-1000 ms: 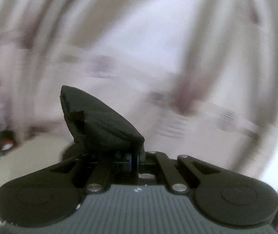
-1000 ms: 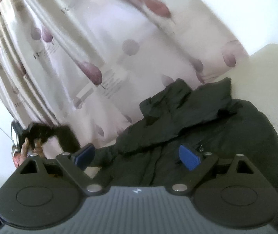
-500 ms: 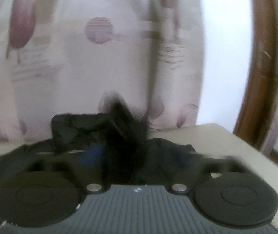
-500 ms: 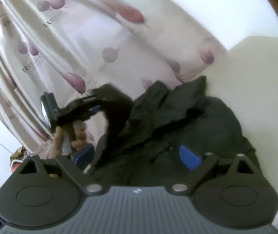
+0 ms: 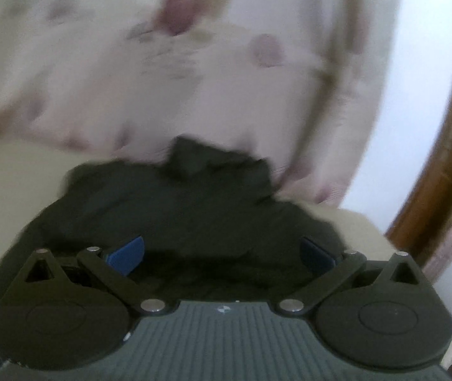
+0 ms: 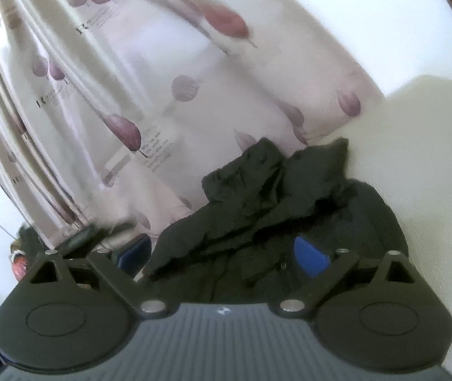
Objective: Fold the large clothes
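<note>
A large black garment (image 5: 175,209) lies bunched on a cream surface (image 5: 10,171), its rumpled upper edge against the curtain. My left gripper (image 5: 221,252) is open and empty, hovering just above the near part of the garment. The left wrist view is blurred. In the right wrist view the garment (image 6: 289,197) lies in a heap with a fold thrown over its top. My right gripper (image 6: 222,254) is open and empty, low over the garment's near edge.
A pale curtain (image 6: 162,95) with purple leaf prints hangs right behind the cream surface (image 6: 416,165). A brown wooden frame (image 5: 442,171) curves down the right side. Dark clutter (image 6: 19,254) lies at the far left below the curtain.
My left gripper held a piece of the black garment, swung it over the heap and let it go; its jaws now stand open. My right gripper stayed open and shifted little.
</note>
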`<action>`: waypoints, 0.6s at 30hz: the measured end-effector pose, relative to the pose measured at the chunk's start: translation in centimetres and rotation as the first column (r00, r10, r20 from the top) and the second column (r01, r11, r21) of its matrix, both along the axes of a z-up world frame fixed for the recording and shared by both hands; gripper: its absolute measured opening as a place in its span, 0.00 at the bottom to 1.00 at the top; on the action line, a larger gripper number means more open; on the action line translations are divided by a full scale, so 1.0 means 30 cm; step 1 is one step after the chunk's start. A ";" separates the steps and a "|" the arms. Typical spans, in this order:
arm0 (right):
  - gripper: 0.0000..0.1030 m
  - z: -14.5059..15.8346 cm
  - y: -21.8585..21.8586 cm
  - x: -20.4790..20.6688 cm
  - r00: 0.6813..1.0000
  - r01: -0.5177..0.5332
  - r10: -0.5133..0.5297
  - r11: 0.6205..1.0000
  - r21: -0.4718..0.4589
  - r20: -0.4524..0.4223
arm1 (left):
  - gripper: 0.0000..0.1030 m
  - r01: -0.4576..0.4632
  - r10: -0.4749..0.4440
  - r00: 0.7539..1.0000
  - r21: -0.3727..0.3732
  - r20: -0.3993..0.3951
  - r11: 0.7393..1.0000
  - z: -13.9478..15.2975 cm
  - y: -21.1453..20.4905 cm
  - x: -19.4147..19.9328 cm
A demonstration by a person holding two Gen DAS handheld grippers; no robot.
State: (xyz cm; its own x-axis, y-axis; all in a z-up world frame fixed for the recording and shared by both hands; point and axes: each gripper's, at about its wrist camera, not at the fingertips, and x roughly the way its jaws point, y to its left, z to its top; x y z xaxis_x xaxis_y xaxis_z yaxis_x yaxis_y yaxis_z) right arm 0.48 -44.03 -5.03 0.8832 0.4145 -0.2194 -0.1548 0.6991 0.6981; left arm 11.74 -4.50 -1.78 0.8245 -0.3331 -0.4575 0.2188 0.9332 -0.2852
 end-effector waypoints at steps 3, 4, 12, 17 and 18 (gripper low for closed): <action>0.95 0.021 0.032 0.031 0.999 0.001 -0.002 0.999 -0.043 -0.034 | 0.96 -0.064 0.063 0.996 -0.006 -0.071 0.998 -0.032 0.159 -0.107; 0.95 0.022 0.039 0.023 0.999 -0.006 0.005 0.999 -0.043 -0.034 | 0.96 -0.073 0.072 0.993 -0.004 -0.091 0.997 -0.034 0.207 -0.145; 0.95 -0.043 0.033 -0.240 0.988 0.046 -0.070 0.984 -0.170 -0.136 | 1.00 -0.188 0.196 0.966 0.059 -0.168 0.980 -0.095 0.539 -0.454; 0.95 -0.106 -0.004 -0.403 0.963 0.114 -0.163 0.969 -0.220 -0.217 | 1.00 -0.184 0.195 0.958 0.073 -0.208 0.980 -0.169 0.584 -0.515; 0.95 -0.114 -0.003 -0.421 0.960 0.116 -0.169 0.966 -0.231 -0.223 | 1.00 -0.169 0.179 0.963 0.065 -0.200 0.983 -0.179 0.581 -0.515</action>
